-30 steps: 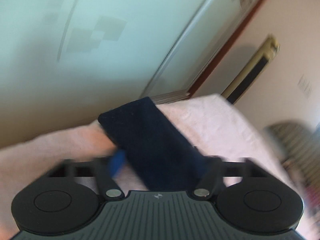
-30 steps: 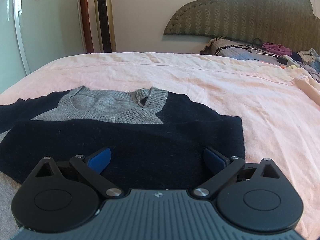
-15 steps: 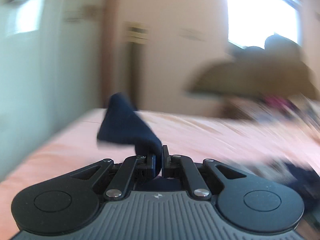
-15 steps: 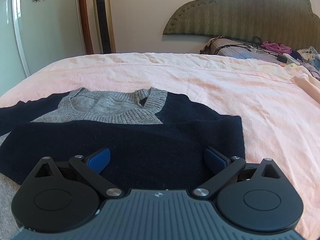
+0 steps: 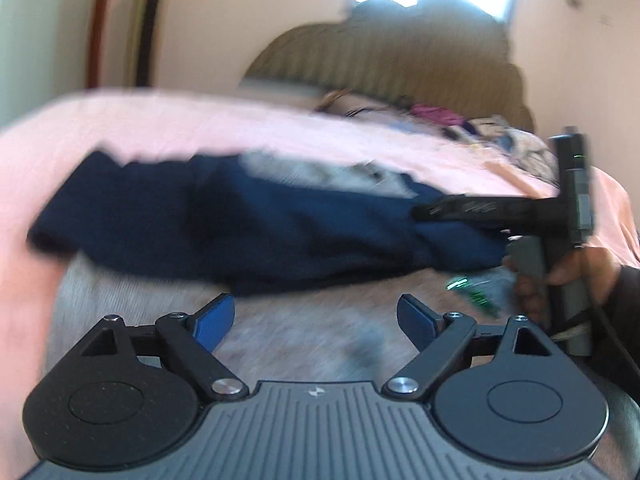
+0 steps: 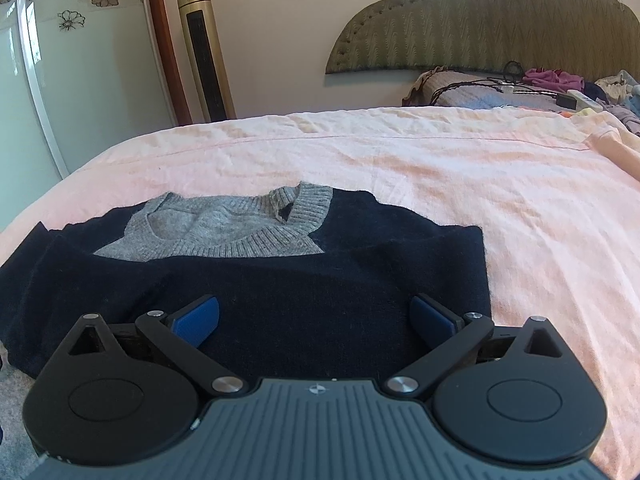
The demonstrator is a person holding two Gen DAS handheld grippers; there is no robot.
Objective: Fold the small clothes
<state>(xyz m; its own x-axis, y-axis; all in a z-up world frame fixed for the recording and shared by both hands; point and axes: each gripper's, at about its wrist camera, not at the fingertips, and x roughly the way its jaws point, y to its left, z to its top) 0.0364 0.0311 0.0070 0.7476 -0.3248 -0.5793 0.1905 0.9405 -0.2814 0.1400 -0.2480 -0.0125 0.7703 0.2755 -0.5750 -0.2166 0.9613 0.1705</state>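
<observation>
Pink bedding covers the bed (image 6: 460,184) under both cameras, and we count one sweater (image 6: 280,280) on it, navy with a grey collar and grey lower body.

Nearest us in the right wrist view, the right tongs (image 6: 316,318) stand wide apart just over the navy fold, nothing pinched between their two blue pads (image 6: 196,320). The sweater's left edge and near hem are cut off by the frame and the tool body.

In the left wrist view, the left tongs (image 5: 316,318) have just been opening and now gape over the grey knit, with nothing between them. That picture is smeared by motion, so the folded sleeve (image 5: 120,208) reads only as a dark band across the garment. At its right edge we see the other tool from the side, gripped by one hand (image 5: 568,276), the sleeve of the arm cut off.

Farther back stand one headboard (image 6: 500,16), a heap of clothes and cables (image 6: 540,88) too jumbled to count, and one tower fan (image 6: 204,48).
</observation>
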